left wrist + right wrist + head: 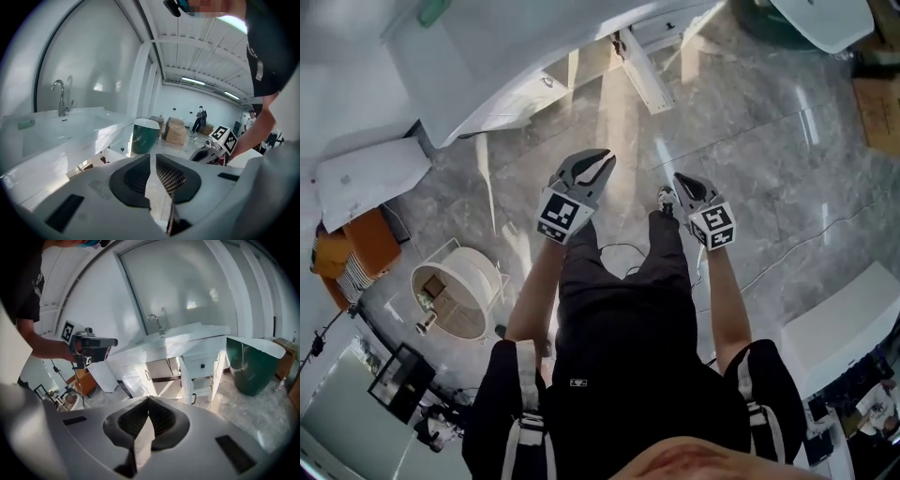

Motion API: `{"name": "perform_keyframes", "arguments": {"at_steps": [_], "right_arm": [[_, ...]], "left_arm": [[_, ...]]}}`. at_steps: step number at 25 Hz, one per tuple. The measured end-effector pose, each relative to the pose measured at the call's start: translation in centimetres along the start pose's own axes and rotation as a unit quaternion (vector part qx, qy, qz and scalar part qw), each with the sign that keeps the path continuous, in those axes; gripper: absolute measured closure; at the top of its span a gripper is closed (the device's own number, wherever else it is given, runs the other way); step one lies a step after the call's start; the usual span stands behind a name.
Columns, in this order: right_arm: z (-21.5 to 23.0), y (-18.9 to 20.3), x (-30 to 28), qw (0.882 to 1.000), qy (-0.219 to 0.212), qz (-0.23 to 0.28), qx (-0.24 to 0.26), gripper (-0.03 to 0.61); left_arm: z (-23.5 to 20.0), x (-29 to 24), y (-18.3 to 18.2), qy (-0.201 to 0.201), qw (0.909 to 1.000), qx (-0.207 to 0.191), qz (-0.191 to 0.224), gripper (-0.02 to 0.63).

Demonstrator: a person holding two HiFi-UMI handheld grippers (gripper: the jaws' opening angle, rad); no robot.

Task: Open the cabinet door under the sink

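The white sink cabinet [502,98] runs across the top of the head view, well ahead of both grippers. In the right gripper view, its door with a curved handle [147,375] under the faucet [154,323] looks closed. A narrow door [187,377] to its right stands swung out, also seen as a door [642,77] from above. My left gripper [607,156] [153,155] holds nothing, its jaws together but for a thin slit. My right gripper [677,176] [148,397] is shut and empty. Both hang over the grey marble floor, far from the cabinet.
A dark green tub [251,365] [143,136] stands right of the cabinet. Cardboard boxes [176,130] and two people [201,118] are further back. A round white basket [459,291], an orange box [356,248] and a white panel [370,178] lie at my left. A cable [806,239] crosses the floor.
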State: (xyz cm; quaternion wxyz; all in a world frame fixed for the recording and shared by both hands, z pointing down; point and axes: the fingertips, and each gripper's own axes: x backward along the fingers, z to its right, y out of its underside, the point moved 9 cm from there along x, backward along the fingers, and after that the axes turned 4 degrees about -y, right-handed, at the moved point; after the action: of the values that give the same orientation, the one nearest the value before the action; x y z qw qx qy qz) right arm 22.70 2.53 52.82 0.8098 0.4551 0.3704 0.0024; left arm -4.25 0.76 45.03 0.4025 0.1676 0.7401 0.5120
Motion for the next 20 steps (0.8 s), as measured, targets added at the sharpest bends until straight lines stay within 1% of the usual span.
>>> {"name": "perform_keyframes", "arguments": {"at_steps": [2,4,7,9,13,16,20], "right_arm": [[-2.1,-2.2,1.6,1.0,-0.007,-0.001,0.024,0.518],[-4.0,-4.2,2.6,0.999,-0.012,0.002,0.048,0.518],[-5.9,-7.0,2.5,0.996,-0.016,0.012,0.091,0.518],[-6.3,-8.5,2.6,0.993,-0.017,0.013,0.119,0.518],[-6.9,-10.5,3.3,0.99,-0.017,0.016,0.142,0.518],[-7.3,-11.8,3.4,0.987,-0.013,0.019,0.162,0.518],[-8.0,-12.9,3.4,0.983,-0.014,0.026,0.18,0.518]], "left_arm": [[0.5,1.3,-1.2,0.001,0.9999,0.008,0.014,0.568],[1.1,3.0,-1.8,0.005,0.9998,0.009,0.02,0.568],[1.0,5.5,-2.3,0.009,0.9998,-0.005,0.019,0.568],[1.1,7.0,-2.6,0.002,0.9998,-0.008,0.021,0.568],[1.8,9.4,-3.2,-0.025,0.9989,0.008,0.038,0.568],[2.0,10.3,-3.6,-0.038,0.9979,0.015,0.05,0.568],[2.1,10.7,-3.9,-0.049,0.997,0.014,0.059,0.568]]}}
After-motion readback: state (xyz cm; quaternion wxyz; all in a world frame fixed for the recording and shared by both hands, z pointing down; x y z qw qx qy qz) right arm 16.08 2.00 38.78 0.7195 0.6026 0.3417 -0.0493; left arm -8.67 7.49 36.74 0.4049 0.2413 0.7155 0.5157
